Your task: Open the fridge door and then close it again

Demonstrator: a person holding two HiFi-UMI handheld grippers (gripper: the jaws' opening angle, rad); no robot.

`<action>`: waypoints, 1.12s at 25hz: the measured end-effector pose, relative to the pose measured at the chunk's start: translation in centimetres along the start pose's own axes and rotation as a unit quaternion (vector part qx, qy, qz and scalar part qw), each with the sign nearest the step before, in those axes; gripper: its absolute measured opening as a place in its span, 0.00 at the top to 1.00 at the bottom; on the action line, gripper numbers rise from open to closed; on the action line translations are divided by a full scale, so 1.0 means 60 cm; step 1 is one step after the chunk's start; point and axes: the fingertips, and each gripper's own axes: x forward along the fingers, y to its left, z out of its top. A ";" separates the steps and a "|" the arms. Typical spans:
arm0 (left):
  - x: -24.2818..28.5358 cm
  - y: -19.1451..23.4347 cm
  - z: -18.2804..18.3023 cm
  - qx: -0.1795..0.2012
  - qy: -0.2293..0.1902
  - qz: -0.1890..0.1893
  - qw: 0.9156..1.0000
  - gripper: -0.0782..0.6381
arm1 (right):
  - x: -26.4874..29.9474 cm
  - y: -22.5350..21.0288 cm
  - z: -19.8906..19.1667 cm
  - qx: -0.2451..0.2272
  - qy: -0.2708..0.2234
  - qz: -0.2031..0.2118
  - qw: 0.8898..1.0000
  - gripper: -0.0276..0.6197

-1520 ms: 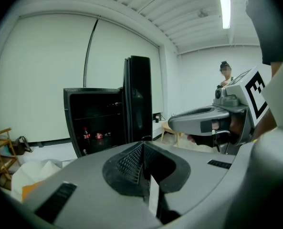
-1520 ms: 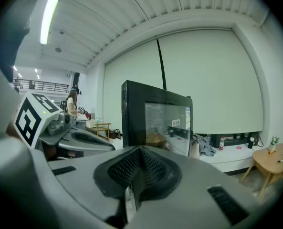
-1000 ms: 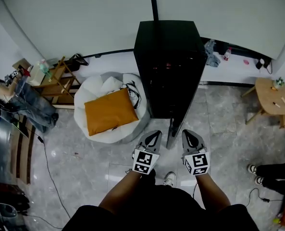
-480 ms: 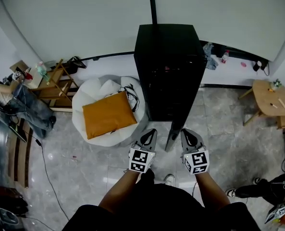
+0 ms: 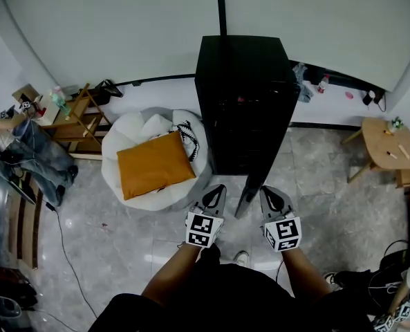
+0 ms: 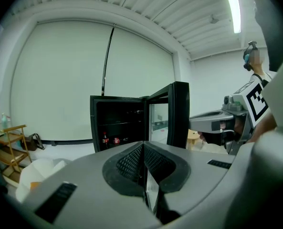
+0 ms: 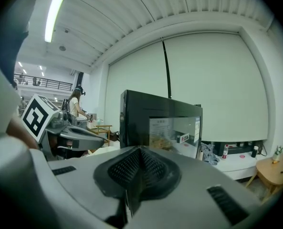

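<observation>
Fridge door (image 5: 246,194) stands open, jutting from the black fridge (image 5: 243,95) toward the person. Its free edge lies just ahead of and between the two tools. The left hand-held gripper (image 5: 219,189) has its jaws pressed together on nothing and faces the open cabinet, where bottles (image 6: 104,140) sit on a shelf. The right hand-held gripper (image 5: 267,189) also has its jaws together and empty, and looks onto the door's glass outer face.

The closing step appears to be next. Recommended practice is as follows:
- Use the right tool's joined jaws as a blunt pusher on the outer face near the free edge.
- Follow the hinge arc.
- Withdraw the left tool from the swing path first.
- Press until the seal seats.

The floor (image 5: 122,254) below is glossy grey stone tile, likely slippery. A white beanbag (image 5: 118,151) carrying an orange cushion (image 5: 155,164) lies left of the left tool. A round wooden table (image 5: 388,144) stands well right of the right tool, and a pale wall rises beyond the fridge.
</observation>
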 end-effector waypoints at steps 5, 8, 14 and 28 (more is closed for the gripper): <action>-0.004 0.007 -0.002 -0.003 0.002 0.000 1.000 0.86 | 0.005 0.007 0.006 0.009 -0.003 0.003 1.000 0.94; -0.002 0.011 0.004 0.000 -0.001 0.001 1.000 0.86 | 0.009 0.012 0.007 0.014 -0.003 0.004 1.000 0.94; 0.002 0.018 0.011 0.005 -0.005 -0.001 1.000 0.86 | 0.020 0.022 0.012 0.016 -0.003 0.007 1.000 0.94; -0.002 0.057 0.018 0.015 -0.001 0.017 1.000 0.86 | 0.058 0.045 0.024 0.013 -0.012 0.030 0.999 0.94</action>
